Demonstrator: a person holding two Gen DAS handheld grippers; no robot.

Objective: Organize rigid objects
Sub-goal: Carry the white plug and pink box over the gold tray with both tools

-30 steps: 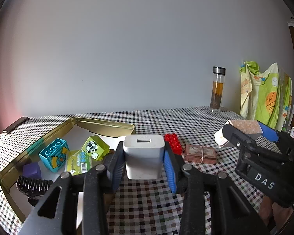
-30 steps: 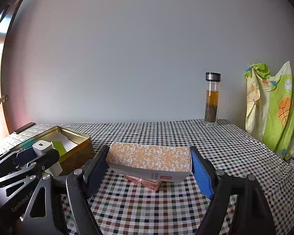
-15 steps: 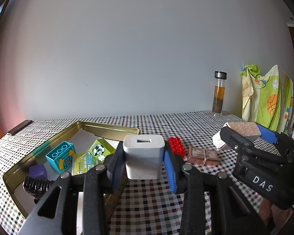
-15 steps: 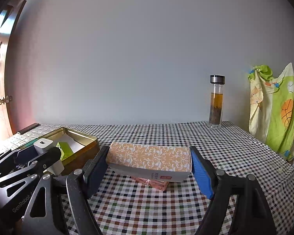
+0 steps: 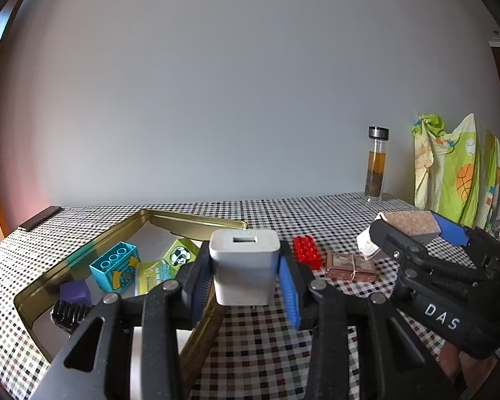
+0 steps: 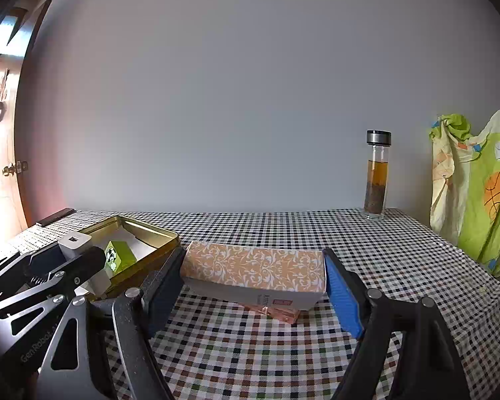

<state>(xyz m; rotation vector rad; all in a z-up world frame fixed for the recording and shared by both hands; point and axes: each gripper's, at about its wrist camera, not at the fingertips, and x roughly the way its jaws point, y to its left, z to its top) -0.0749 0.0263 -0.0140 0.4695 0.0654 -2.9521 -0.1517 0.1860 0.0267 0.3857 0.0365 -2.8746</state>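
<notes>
My left gripper (image 5: 245, 276) is shut on a white USB charger (image 5: 244, 265), held above the near right rim of the gold tin tray (image 5: 196, 221). The tray holds a cyan toy block (image 5: 115, 266), a green soccer block (image 5: 180, 253), a purple cube (image 5: 75, 292) and a black comb-like piece (image 5: 68, 313). My right gripper (image 6: 255, 281) is shut on an orange patterned box (image 6: 255, 271), held above the table. A red brick (image 5: 306, 248) and a brown bundled pack (image 5: 350, 265) lie on the checkered cloth. The left gripper also shows in the right wrist view (image 6: 80, 266).
A glass bottle with brown liquid (image 6: 377, 175) stands at the back right of the table. A green patterned cloth (image 6: 473, 186) hangs at the far right. A dark flat bar (image 5: 40, 218) lies at the table's back left corner.
Both grippers have risen a little with their loads still held; the tray and table objects sit lower and farther in both views.
</notes>
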